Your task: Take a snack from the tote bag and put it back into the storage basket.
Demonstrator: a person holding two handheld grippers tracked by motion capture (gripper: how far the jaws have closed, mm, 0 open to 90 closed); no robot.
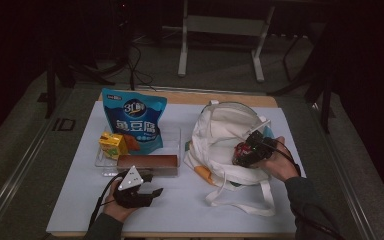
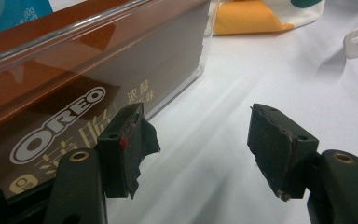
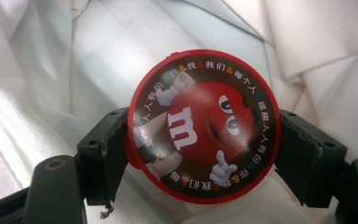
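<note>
Packing is the step in hand: the right claw (image 3: pixel 200 140) is pinching a round red M&M's tub (image 3: pixel 201 126) across its sides, one jaw pressed to each flank, and is holding it inside the mouth of the white canvas tote bag (image 1: pixel 220 135). In the high view the right claw (image 1: pixel 250 148) is sitting over the bag's opening, the tub showing as a red patch at its tip. To do this well, the tub wants lowering until it is resting on the fabric at the bottom before the jaws are let apart — dropped from height it could roll under a fold or tip the bag's rim inward. Whether it is already touching cloth I cannot tell; the fabric is crowding close behind it.

The left claw (image 2: pixel 200 149) is spread wide and holding nothing, hovering just above the surface beside the brown Oreo box (image 2: pixel 74 93), which is lying in a clear plastic tray (image 1: pixel 175 137). In the high view the left claw (image 1: pixel 147 192) is waiting near that tray's front edge — probably lining up for the box, whose long flat sides should be taking the jaws squarely.

Behind the box, a blue snack pouch (image 1: pixel 135 122) and a small yellow drink carton (image 1: pixel 112 144) are standing in the same tray. The surface (image 1: pixel 180 210) is covered in pale sheeting; the room beyond is dim, with grey floor and metal table legs (image 1: pixel 182 50) farther back.
</note>
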